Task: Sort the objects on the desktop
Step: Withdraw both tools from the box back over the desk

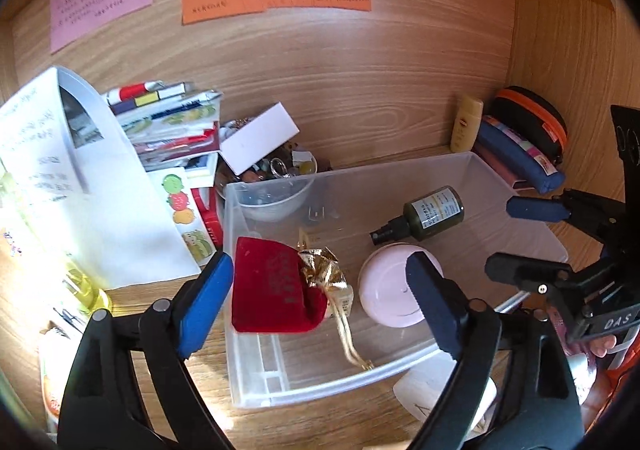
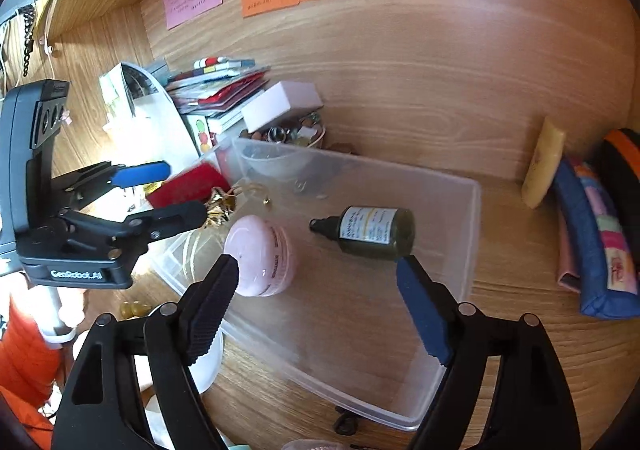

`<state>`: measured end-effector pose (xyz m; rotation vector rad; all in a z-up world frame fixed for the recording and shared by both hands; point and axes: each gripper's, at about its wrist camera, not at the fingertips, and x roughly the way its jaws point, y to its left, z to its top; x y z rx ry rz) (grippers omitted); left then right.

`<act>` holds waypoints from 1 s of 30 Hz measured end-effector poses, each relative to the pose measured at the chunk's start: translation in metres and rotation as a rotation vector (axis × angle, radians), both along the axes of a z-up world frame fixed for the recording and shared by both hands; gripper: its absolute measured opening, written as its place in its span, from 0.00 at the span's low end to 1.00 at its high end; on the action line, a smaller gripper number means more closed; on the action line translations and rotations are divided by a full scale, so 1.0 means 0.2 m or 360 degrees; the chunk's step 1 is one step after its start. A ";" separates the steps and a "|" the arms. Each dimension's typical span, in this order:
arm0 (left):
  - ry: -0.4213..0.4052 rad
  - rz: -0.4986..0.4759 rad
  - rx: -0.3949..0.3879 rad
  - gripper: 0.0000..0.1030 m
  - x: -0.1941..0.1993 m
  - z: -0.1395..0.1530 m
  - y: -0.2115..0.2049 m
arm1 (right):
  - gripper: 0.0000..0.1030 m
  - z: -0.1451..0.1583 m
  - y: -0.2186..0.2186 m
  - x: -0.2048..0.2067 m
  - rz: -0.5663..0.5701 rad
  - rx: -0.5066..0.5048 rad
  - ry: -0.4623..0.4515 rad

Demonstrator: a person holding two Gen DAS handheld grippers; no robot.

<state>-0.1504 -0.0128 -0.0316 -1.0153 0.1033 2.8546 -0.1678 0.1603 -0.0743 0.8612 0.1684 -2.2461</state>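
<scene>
At centre frame, the clear bin already holds a red velvet box, a gold pouch, a pink jar and a green spray bottle. Both the left hand-held gripper and the right hand-held gripper stand wide and empty. Books, a cluttered bowl and pouches remain on the tabletop, probably unsorted.

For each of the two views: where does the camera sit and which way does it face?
Left wrist: on the left gripper, angled down into the clear plastic bin from its left; own open fingers and the right gripper show.
Right wrist: on the right gripper, over the bin's near right; the left gripper shows.
Shared: round pink jar, dark green spray bottle.
</scene>
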 end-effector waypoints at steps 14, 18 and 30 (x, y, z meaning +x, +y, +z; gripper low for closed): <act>0.0060 0.0083 0.0003 0.93 0.26 0.07 -0.06 | 0.89 0.10 0.19 0.20 -0.0077 -0.0047 0.0107; 0.0025 0.0124 0.0010 0.93 0.32 0.06 -0.08 | 0.89 0.08 0.25 0.25 -0.0115 -0.0038 0.0098; -0.0019 0.0147 0.0050 0.93 0.56 -0.01 -0.06 | 0.89 0.01 0.42 0.45 -0.0190 -0.0020 0.0100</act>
